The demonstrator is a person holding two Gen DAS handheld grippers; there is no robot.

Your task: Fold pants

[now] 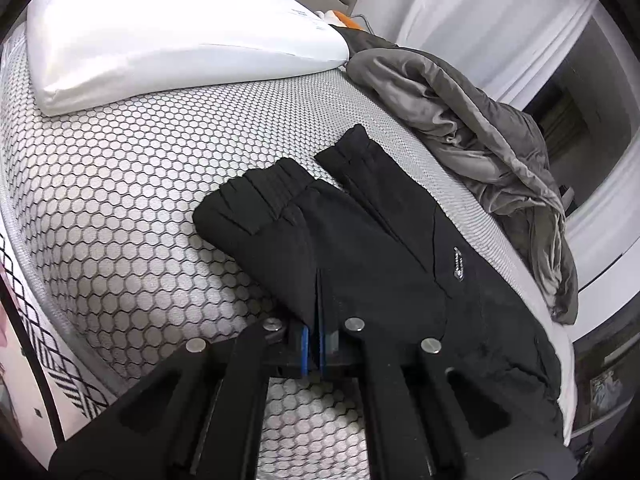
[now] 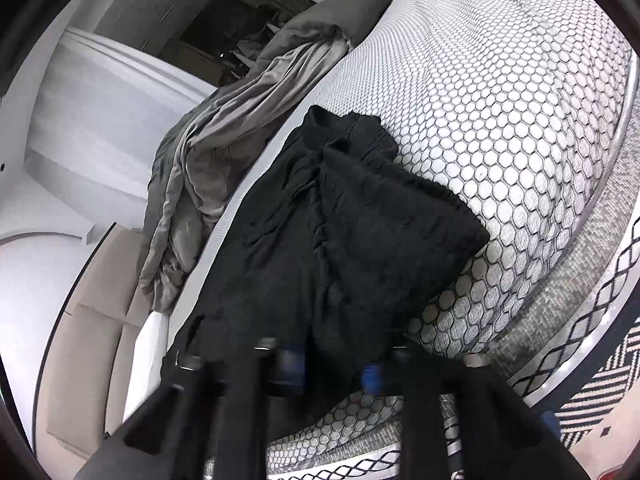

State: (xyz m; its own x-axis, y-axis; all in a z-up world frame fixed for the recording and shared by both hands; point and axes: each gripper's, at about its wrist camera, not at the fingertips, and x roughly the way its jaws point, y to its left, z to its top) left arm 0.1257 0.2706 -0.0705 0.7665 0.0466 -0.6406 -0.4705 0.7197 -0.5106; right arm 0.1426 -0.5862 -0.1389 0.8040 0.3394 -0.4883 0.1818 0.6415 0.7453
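Note:
Black pants (image 1: 360,224) lie on a mattress with a honeycomb pattern (image 1: 132,184). In the left wrist view their two elastic cuffs point away from me, one leg lying over the other. My left gripper (image 1: 316,344) is shut on a fold of the black fabric near the pocket area. In the right wrist view the pants (image 2: 344,232) lie bunched on the mattress (image 2: 500,100). My right gripper (image 2: 332,372) is blurred; its jaws stand apart with black fabric between and over them.
A white pillow (image 1: 168,36) lies at the head of the mattress. A crumpled grey blanket (image 1: 480,128) lies along the far edge of the bed, also in the right wrist view (image 2: 240,120). White walls and a dark doorway lie beyond. A patterned rug (image 2: 600,400) lies beside the bed.

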